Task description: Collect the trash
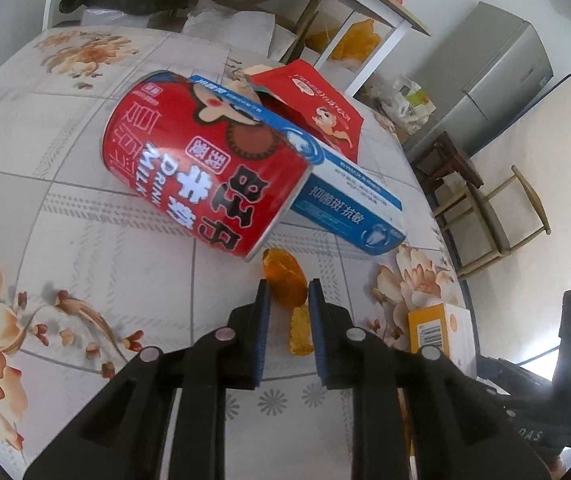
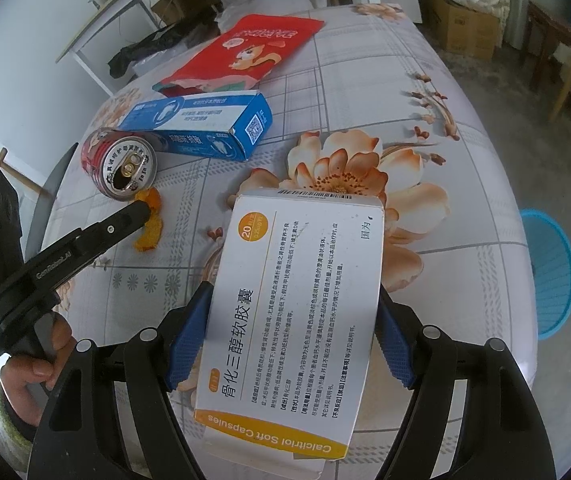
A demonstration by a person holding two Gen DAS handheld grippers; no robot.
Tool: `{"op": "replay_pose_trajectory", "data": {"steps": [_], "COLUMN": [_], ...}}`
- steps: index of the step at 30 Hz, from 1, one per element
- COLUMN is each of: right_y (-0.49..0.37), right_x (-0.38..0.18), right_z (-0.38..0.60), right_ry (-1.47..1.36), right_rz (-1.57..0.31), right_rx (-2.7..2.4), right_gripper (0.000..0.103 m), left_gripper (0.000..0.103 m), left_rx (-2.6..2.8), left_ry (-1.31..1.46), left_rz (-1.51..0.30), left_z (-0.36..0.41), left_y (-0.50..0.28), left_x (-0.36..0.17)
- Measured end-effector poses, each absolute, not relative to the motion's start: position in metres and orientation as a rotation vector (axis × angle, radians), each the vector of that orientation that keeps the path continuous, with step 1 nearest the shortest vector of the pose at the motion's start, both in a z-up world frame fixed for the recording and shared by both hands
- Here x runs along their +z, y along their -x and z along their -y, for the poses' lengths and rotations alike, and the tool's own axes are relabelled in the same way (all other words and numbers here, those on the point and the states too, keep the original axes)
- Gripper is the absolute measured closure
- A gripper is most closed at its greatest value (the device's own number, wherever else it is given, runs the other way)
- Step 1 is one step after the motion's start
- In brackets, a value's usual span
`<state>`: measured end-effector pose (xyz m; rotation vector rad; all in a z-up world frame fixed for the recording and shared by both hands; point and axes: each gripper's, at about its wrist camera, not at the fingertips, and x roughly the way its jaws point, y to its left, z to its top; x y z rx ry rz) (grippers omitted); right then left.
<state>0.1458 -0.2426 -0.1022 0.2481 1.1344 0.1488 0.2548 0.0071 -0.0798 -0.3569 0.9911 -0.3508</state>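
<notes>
**A:** Trash is all over the flowered table (image 1: pixel 85 240). Where is the orange peel (image 1: pixel 285 280)?

**B:** It lies on the table just in front of the rim of the red drink can (image 1: pixel 205 168), in two curled pieces. The left tongs (image 1: pixel 288 284) are down over it.

**A:** Pinching it?

**B:** Not that I can see. The two blue pads stand a narrow gap apart with the nearer piece of peel in that gap. The peel is flat on the cloth and I cannot see either pad pressing on it. From the right camera, the tip of those tongs sits right at the peel, and a hand (image 2: pixel 25 376) grips their handle at the left edge.

**A:** And the right tongs (image 2: pixel 293 288)?

**B:** Spread wide but clamped on a white and yellow medicine box (image 2: pixel 297 320). One pad is flat against each long side, and the box is held up off the table, barcode end pointing away.

**A:** What else is on the table?

**B:** The can is on its side, its opened top facing the peel. A blue and white toothpaste box (image 1: pixel 349 200) lies behind it, touching it. A torn red snack pouch (image 1: pixel 317 108) lies past that, against the far side of the toothpaste box.

**A:** Any bin?

**B:** A blue plastic basket (image 2: pixel 553 272) is on the floor beside the table, on the right.
</notes>
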Motion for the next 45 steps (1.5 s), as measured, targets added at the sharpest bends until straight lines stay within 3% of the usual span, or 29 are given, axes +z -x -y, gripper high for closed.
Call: {"op": "replay_pose_trajectory", "data": {"steps": [9,29,45], "right_y": [-0.145,-0.134,-0.102], "right_x": [-0.104,-0.069,-0.04], "right_z": [0.239,0.262,0.341], "right_ry": [-0.227,-0.294,-0.476], "right_rz": [-1.129,-1.064,-0.933], "right_rx": [0.142,0.123,0.011], "right_gripper": [0.032,0.033,0.033], "left_gripper": [0.095,0.096,0.096], "left_rx": [-0.321,-0.458,-0.633], "left_ry": [0.366,0.369,0.268], "left_rz": [-0.992,-0.907,-0.842], "left_z": [-0.009,-0.002,0.066], "left_y": [-0.259,-0.218,-0.212], "left_x": [-0.082,-0.024,0.026]}}
